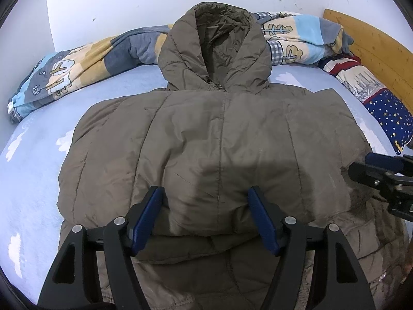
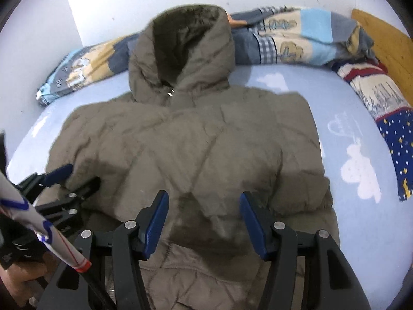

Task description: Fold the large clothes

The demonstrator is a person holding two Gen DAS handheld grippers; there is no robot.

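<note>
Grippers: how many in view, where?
2. Left gripper open over the jacket's near fold, towards its left; right gripper open alongside, towards its right. Neither grips fabric.

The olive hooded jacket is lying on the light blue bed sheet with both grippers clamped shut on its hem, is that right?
Not quite. The jacket does lie on the blue sheet, but both wrist views show the left gripper and right gripper with fingers spread wide open.

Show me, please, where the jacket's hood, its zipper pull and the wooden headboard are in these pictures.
hood (image 1: 180,44), left wrist view, on its outer left panel.
zipper pull (image 2: 170,93), right wrist view, on the metal tab at the collar.
wooden headboard (image 1: 374,44), left wrist view, on its bare face.
</note>
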